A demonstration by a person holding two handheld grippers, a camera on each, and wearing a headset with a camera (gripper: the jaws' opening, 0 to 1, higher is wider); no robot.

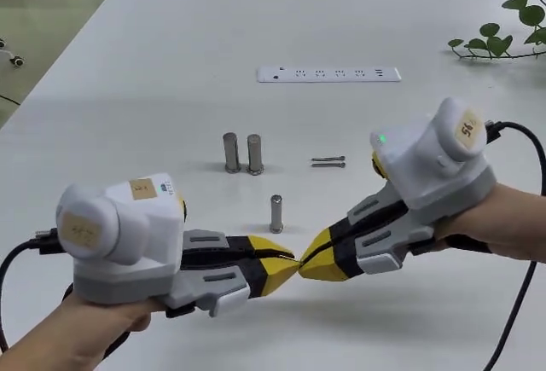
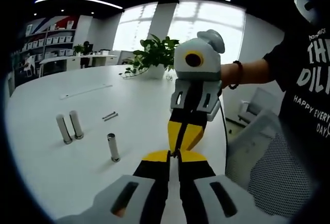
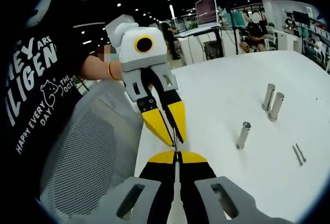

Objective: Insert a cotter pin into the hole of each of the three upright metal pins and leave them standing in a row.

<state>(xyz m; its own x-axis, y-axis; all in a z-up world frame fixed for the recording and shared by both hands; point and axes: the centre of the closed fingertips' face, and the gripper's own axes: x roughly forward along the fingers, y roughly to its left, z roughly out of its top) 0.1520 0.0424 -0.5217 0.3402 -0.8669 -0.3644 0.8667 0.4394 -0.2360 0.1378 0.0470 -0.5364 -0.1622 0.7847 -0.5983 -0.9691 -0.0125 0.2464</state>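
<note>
Metal pins stand upright on the table (image 1: 128, 89): a pair (image 1: 231, 152) at back left and a lone pin (image 1: 275, 213) just beyond the gripper tips. Two cotter pins (image 1: 328, 162) lie flat farther right, long axes left-right. The left gripper (image 1: 286, 270) and right gripper (image 1: 311, 264) are each pressed together, tip to tip. Whether they pinch anything is too fine to tell, and the right one is nearer the cotter pins.

The left tool (image 1: 288, 270) and the right tool (image 1: 307, 264) each have a rounded white housing over a grey body with slotted side plates, and black jaws ending in yellow wedge tips. Both housings carry pale tan stickers and a black cable (image 1: 13, 256) leaves the rear of each, while the right one also shows a small green light (image 1: 381, 139). The person wears a black T-shirt (image 2: 309, 80) with white lettering, a dark bracelet (image 2: 238, 74) on the right wrist and a gold bangle (image 3: 110, 70) on the left.
</note>
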